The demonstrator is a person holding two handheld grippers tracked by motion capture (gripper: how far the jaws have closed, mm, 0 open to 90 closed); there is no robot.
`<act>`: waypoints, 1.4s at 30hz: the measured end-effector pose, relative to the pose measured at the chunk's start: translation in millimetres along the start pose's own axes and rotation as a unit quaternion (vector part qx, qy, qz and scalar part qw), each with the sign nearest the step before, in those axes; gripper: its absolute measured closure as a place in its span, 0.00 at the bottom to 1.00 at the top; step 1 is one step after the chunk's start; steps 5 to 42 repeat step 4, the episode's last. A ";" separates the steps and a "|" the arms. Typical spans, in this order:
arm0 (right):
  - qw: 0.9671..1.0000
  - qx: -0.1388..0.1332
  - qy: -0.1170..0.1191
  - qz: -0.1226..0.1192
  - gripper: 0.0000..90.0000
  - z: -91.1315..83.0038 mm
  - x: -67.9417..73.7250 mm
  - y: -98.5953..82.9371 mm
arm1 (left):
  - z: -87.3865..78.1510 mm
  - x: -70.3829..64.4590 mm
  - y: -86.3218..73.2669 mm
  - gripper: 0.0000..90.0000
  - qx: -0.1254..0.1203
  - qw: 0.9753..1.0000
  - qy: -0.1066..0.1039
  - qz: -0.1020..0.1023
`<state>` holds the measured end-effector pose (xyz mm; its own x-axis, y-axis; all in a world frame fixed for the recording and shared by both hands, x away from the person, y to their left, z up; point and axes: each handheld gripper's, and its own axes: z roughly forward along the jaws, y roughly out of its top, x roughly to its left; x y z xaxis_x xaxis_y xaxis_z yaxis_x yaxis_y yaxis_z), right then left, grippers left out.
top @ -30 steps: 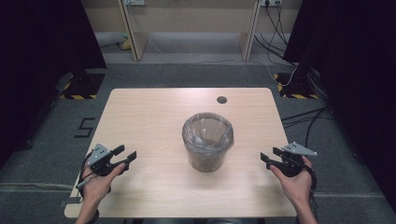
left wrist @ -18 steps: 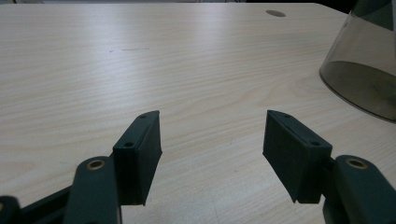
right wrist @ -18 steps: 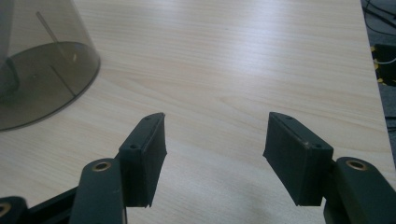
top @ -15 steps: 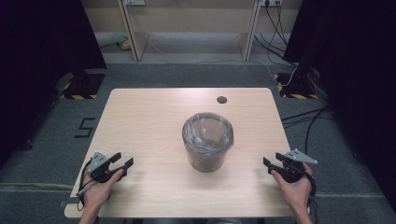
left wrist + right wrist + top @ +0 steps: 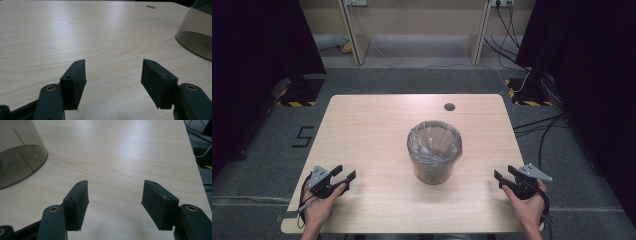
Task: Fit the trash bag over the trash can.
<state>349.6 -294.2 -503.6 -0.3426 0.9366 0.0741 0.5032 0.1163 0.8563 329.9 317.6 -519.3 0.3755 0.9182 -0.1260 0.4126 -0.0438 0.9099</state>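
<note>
Pale wooden table (image 5: 377,125): lined bin (image 5: 434,152) stands centre. We find left gripper (image 5: 346,176) at seven o'clock, right gripper (image 5: 503,175) at four, jaws apart, empty; bin untouched, handling not yet begun.

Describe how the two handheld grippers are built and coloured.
The left gripper and right gripper are alike: black bodies, each topped by a grey three-cornered plate, with a dark cable trailing back. Each has two flat black rectangular jaws on arms with brass-coloured pivot rings. The person's forearms are bare, no sleeves in sight.
</note>
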 end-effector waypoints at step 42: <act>1.000 -0.001 0.001 0.003 0.41 -0.6 1.0 -0.3 | -0.3 0.4 -0.1 0.40 -0.002 1.000 0.002 -0.003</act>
